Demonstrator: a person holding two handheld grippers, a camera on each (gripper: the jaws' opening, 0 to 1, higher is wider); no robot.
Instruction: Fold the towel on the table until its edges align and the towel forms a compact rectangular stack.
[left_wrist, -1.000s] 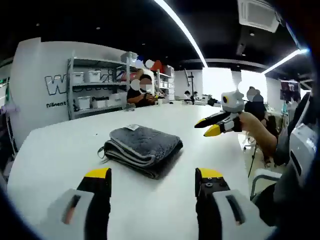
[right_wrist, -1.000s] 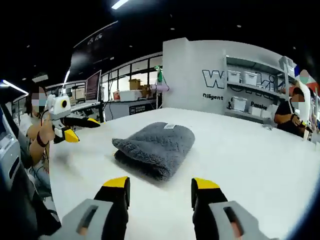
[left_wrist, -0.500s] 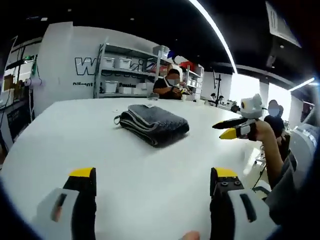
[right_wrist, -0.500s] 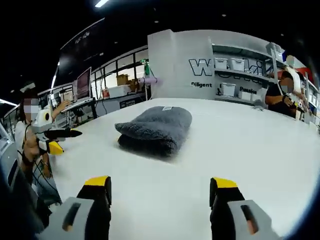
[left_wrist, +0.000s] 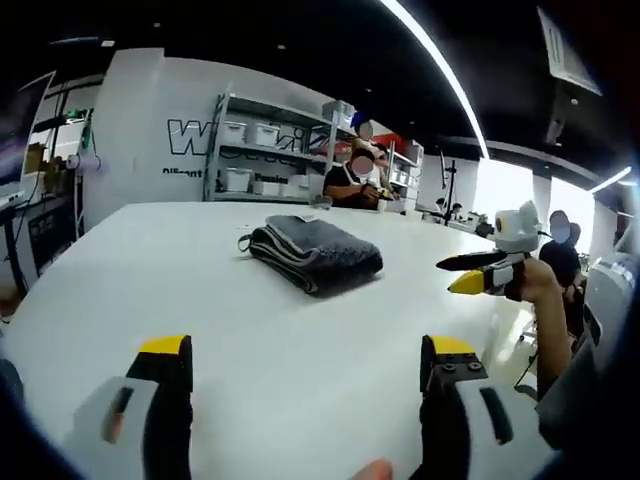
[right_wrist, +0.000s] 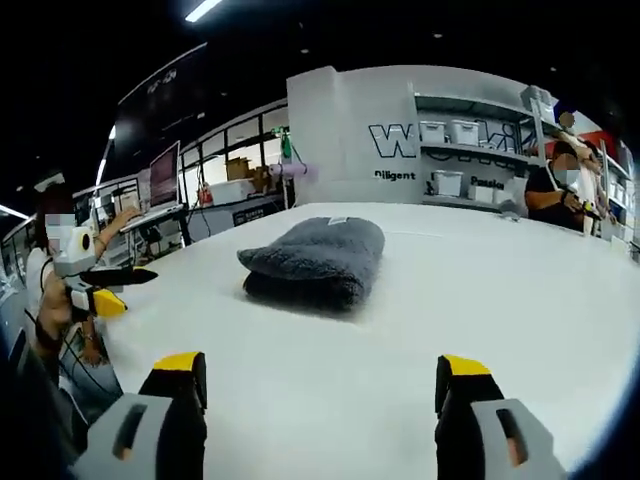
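Observation:
A dark grey towel lies folded into a thick rectangular stack on the white table, with its layered edges facing the left gripper view. In the right gripper view the same towel shows its rounded fold and a small white label on top. My left gripper is open, low over the table and well short of the towel. My right gripper is open too, also back from the towel. The right gripper appears at the right of the left gripper view, and the left gripper at the left of the right gripper view.
Shelves with white bins stand against the far wall. A seated person is behind the table's far end, another person at the right. Desks with monitors line the left side.
Both grippers have drawn back from the folded towel and their jaws have spread wider. The towel has stayed where it was.

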